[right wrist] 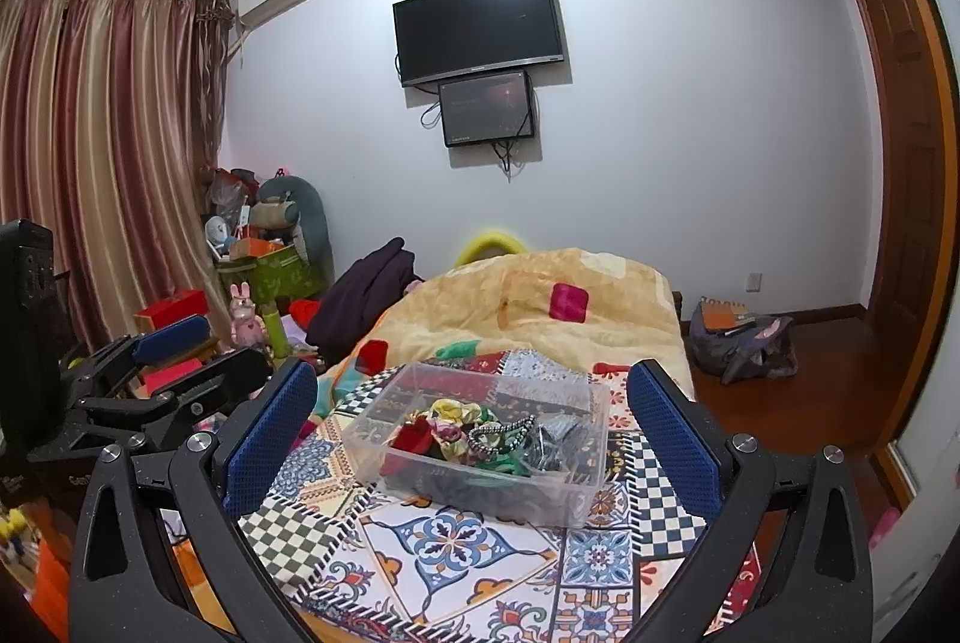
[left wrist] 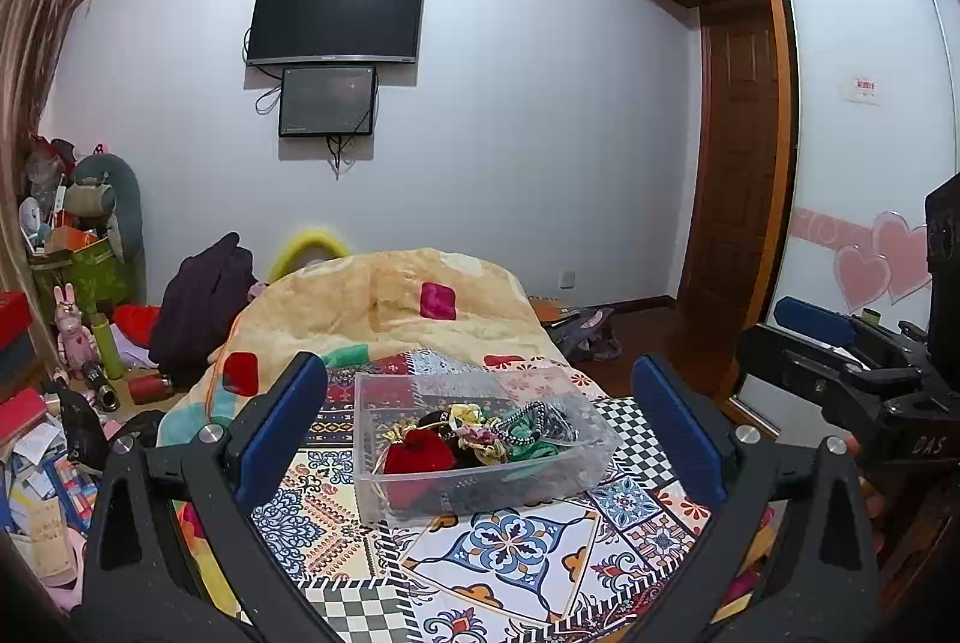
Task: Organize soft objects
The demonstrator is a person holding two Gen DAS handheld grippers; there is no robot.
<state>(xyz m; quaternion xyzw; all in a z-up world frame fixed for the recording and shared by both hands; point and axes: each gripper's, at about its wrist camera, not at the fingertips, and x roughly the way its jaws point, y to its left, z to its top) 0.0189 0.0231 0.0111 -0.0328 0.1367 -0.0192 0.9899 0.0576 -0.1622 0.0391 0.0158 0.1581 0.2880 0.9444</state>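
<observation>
A clear plastic box (left wrist: 384,493) stands on the patterned cloth (left wrist: 516,553) on the bed. It also shows in the right wrist view (right wrist: 576,505). Inside lie a red velvet pouch (left wrist: 418,454), a floral scrunchie (left wrist: 471,421), a green scrunchie (left wrist: 528,430) and dark hair ties (right wrist: 555,436). My left gripper (left wrist: 480,421) is open and empty, held back from the box with a finger on each side of it in view. My right gripper (right wrist: 474,421) is also open and empty, just behind the box. The right gripper's body shows at the right edge of the left wrist view (left wrist: 840,367).
A yellow quilt (left wrist: 384,301) is heaped beyond the box. Cluttered toys and boxes (left wrist: 66,343) fill the floor at left. A bag (right wrist: 738,343) lies on the wooden floor at right. A wardrobe door (left wrist: 864,132) stands close on the right.
</observation>
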